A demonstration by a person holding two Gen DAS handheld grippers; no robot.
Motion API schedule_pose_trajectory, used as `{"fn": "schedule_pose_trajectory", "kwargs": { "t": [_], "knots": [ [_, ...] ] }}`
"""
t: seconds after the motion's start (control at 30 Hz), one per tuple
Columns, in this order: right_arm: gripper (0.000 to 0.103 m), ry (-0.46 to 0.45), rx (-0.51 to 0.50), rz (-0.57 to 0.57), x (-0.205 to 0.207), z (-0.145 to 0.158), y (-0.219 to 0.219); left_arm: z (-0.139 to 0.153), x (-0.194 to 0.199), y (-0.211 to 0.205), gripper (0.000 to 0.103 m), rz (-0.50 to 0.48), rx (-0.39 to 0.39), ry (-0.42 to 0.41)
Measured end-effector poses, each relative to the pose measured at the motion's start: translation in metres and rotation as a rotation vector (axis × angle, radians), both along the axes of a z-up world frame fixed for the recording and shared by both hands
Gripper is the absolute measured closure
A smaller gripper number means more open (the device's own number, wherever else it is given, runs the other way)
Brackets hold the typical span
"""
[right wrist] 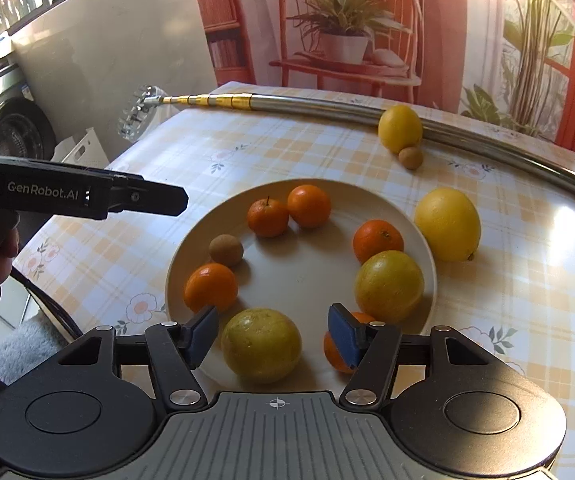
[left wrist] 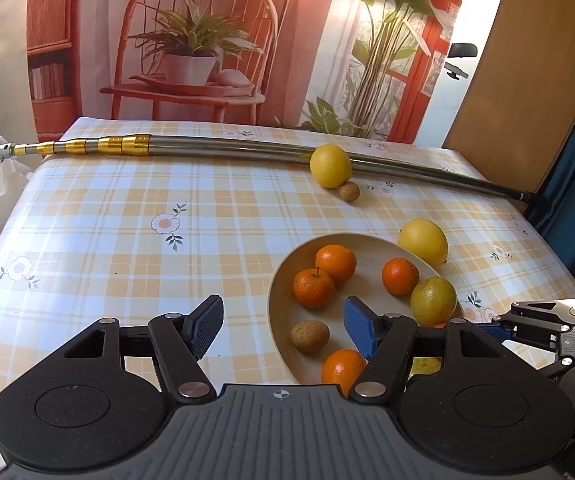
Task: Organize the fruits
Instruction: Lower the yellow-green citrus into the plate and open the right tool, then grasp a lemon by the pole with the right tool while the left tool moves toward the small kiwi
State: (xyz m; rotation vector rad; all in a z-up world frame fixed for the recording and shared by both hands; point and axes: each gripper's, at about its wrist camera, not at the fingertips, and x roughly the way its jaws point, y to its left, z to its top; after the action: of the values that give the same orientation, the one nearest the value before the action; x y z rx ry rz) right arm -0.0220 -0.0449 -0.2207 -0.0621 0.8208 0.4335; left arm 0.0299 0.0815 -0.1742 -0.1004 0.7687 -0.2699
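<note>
The right gripper (right wrist: pixel 273 336), jaws wide around the yellow-green fruit (right wrist: pixel 261 345) on the plate (right wrist: pixel 299 276), should withdraw straight without nudging it, while the left gripper (left wrist: pixel 283 328) waits wide and empty.

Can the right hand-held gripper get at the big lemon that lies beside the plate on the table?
Probably yes. The right hand-held gripper is open and empty, and the lemon lies uncovered outside the plate rim, on the right.

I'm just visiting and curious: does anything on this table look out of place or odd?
Yes. A long metal telescopic pole lies across the far side of the table, odd among fruit. Three fruits sit outside the plate: a lemon and a small brown fruit against the pole, and another lemon beside the plate's rim.
</note>
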Motion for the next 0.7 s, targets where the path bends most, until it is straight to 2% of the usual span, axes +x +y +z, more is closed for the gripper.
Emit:
{"fn": "schedule_pose_trajectory", "kwargs": {
  "t": [0.37, 0.5, 0.7],
  "knots": [
    [0.044, -0.113, 0.072, -0.068, 0.003, 0.023, -0.025, 0.004, 0.004, -0.001, 0.034, -0.007, 0.01, -0.012],
    [0.045, -0.126, 0.118, -0.114, 0.011, 0.033, -0.042, 0.014, 0.014, 0.002, 0.034, -0.005, -0.006, -0.033],
    [0.044, -0.195, 0.115, -0.172, 0.028, 0.053, -0.068, 0.039, 0.031, 0.012, 0.034, 0.026, 0.007, -0.093]
  ]
}}
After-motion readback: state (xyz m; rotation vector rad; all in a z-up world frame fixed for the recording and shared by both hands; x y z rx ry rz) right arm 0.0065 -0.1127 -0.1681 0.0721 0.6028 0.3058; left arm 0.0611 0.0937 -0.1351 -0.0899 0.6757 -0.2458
